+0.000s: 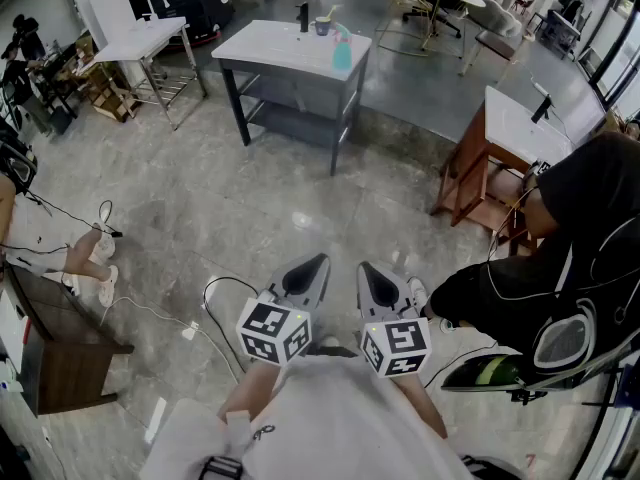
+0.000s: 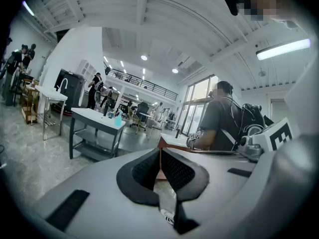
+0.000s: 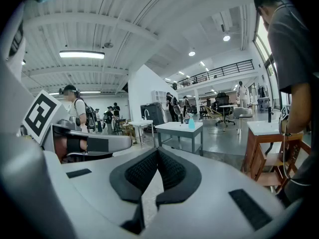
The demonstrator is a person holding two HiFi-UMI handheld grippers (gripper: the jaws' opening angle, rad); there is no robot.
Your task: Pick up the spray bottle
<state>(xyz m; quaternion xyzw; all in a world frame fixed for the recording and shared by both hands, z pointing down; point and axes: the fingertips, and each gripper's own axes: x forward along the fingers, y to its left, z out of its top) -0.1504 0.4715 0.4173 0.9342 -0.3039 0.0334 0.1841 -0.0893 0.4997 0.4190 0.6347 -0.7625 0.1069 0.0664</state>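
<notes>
The spray bottle (image 1: 342, 50) stands upright near the right end of the grey tabletop (image 1: 270, 43). It is well apart from both grippers, straight ahead across the floor and roughly between their lines, so I'd call neither hand nearer. The left gripper (image 1: 318, 261) and right gripper (image 1: 368, 268) sit side by side at the person's chest, fingers clenched on nothing.

Spray bottle (image 1: 341, 54) on desk (image 1: 262, 42) far ahead, at its right end, cup (image 1: 322, 26) just behind-left of it. Second desk (image 1: 135, 40) further left, third desk (image 1: 512, 126) off right, person (image 1: 560, 268) before it. Left claw (image 1: 319, 261) and right claw (image 1: 366, 267) side by side up close, well apart from bottle.
</notes>
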